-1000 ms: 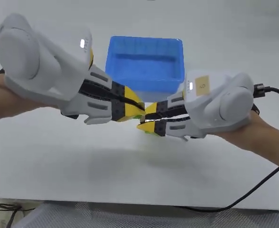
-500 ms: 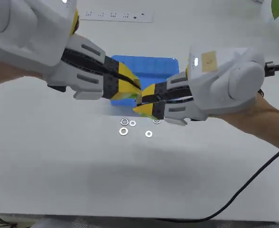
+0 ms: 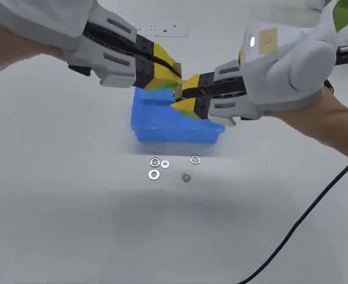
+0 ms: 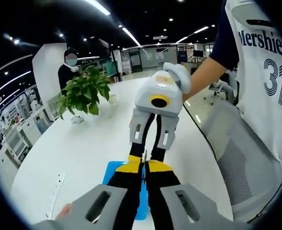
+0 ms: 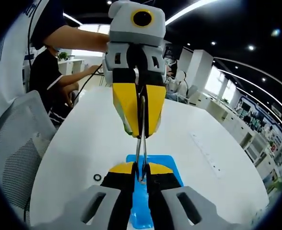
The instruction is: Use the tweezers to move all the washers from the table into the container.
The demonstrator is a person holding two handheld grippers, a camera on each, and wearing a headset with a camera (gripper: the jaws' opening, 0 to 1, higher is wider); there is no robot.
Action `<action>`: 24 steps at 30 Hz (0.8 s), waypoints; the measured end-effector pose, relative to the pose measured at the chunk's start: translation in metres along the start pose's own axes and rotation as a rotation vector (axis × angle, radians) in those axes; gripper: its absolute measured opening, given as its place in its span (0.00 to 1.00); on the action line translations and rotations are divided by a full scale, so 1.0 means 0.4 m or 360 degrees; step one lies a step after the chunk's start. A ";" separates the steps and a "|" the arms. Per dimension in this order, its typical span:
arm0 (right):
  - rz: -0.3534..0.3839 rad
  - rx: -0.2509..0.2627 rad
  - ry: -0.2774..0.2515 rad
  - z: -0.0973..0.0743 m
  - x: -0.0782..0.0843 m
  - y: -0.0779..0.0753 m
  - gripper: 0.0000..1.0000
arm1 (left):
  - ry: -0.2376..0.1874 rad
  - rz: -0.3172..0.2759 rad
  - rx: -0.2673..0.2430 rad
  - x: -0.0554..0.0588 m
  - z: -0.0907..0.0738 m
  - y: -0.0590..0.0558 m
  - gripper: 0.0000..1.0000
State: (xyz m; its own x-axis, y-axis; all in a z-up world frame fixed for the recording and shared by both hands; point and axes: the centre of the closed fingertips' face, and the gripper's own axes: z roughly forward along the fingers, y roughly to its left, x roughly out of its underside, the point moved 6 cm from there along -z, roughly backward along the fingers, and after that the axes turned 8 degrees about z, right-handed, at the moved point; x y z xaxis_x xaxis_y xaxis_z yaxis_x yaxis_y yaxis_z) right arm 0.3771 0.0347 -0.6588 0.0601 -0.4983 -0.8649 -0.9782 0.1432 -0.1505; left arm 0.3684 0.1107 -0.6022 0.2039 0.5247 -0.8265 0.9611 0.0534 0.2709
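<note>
Several small metal washers (image 3: 155, 162) lie on the white table (image 3: 61, 195) just in front of the blue container (image 3: 162, 127). My left gripper (image 3: 175, 74) and right gripper (image 3: 180, 97) meet tip to tip above the container. In the right gripper view, thin metal tweezers (image 5: 140, 148) run from the left gripper (image 5: 140, 134) down into my right gripper (image 5: 141, 168). Both grippers stand shut on the tweezers. The left gripper view shows my left gripper (image 4: 144, 167) facing the right one (image 4: 144, 158), with the container (image 4: 113, 171) below.
A white power strip (image 3: 162, 28) lies behind the container. A black cable (image 3: 304, 216) trails from the right gripper across the table's right side. A potted plant (image 4: 83, 91) stands further along the table, with a person (image 4: 69, 67) beyond it.
The head camera has shifted. Both grippers, still tip to tip, have gone from in front of the container to above it. The washers have come out from behind them.
</note>
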 end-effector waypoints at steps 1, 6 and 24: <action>0.0001 0.0001 0.0007 0.005 0.005 -0.008 0.10 | 0.0003 -0.0002 -0.0005 0.006 0.005 0.006 0.06; 0.0031 -0.0017 0.0055 0.048 0.044 -0.045 0.10 | 0.0028 -0.0031 -0.0011 0.060 0.035 0.039 0.06; 0.0128 -0.0117 0.0156 0.135 0.174 -0.085 0.10 | 0.0107 -0.0185 0.0060 0.203 0.120 0.074 0.06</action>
State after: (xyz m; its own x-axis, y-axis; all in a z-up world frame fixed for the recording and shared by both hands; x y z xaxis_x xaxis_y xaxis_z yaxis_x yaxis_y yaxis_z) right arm 0.4253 0.0412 -0.7399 -0.0351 -0.5693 -0.8214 -0.9912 0.1247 -0.0440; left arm 0.4223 0.1143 -0.6850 0.0791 0.5729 -0.8158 0.9841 0.0855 0.1555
